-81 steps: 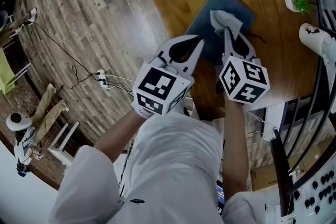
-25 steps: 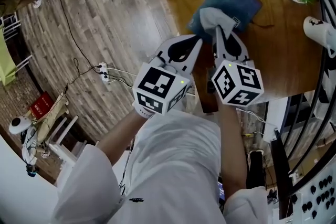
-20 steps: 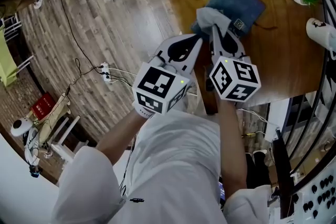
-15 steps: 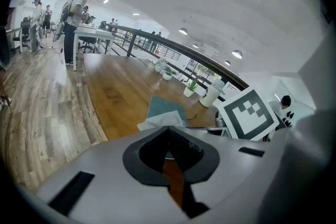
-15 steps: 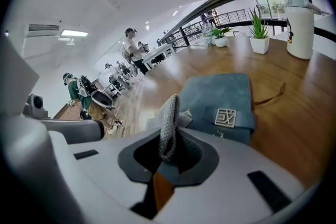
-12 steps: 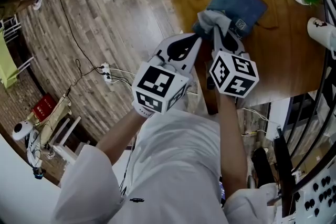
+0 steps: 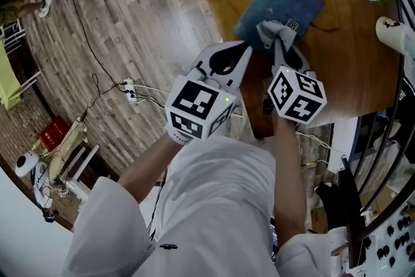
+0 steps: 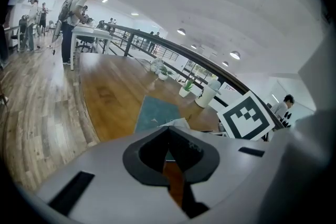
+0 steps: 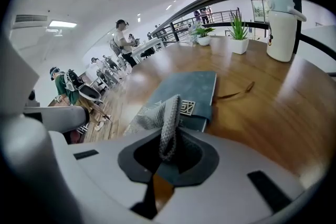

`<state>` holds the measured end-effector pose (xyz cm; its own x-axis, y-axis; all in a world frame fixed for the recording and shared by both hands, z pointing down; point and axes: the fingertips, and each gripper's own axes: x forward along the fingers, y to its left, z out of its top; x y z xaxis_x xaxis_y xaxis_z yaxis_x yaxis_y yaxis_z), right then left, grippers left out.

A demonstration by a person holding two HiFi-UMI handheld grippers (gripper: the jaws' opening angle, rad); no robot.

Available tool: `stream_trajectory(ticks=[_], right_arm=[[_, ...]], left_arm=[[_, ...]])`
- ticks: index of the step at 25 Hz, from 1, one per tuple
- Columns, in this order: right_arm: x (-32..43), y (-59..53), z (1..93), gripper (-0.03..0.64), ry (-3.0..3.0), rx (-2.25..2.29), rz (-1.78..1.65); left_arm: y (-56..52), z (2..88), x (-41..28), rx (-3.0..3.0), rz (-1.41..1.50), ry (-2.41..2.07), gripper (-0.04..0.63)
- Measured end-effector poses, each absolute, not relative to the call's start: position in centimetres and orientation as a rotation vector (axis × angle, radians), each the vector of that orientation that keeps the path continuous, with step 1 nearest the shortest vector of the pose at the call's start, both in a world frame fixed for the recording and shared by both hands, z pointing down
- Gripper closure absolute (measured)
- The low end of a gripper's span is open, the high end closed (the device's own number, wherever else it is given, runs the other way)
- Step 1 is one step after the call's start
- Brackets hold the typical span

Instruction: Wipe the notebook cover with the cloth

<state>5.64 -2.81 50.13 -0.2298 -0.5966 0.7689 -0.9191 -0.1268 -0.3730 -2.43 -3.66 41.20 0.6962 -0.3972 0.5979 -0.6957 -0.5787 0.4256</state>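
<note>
No word, number or brand name can be read anywhere. The notebook (image 7: 279,6) cover carries a small pale square emblem (image 9: 187,107) near one corner, and the figure inside it is too small to make out. The cube (image 7: 198,108) at the left and the cube (image 7: 297,95) at the right bear black-and-white square patterns of blocks, not letters, and one such marker (image 8: 247,120) shows large in the left gripper view.

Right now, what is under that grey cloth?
The blue notebook, on the wooden table; the cloth, pinched by the right gripper, lies over its near edge. The cover beneath the cloth is hidden.
</note>
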Motion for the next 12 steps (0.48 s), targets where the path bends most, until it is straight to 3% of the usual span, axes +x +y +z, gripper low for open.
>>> stream_trajectory(ticks=[12], right_arm=[[9.2,-0.1,50.3,0.581,-1.765,1.7,1.266]], left_arm=[[-1.3,40.8,-0.6,2.251,0.579,-0.845,0.575]])
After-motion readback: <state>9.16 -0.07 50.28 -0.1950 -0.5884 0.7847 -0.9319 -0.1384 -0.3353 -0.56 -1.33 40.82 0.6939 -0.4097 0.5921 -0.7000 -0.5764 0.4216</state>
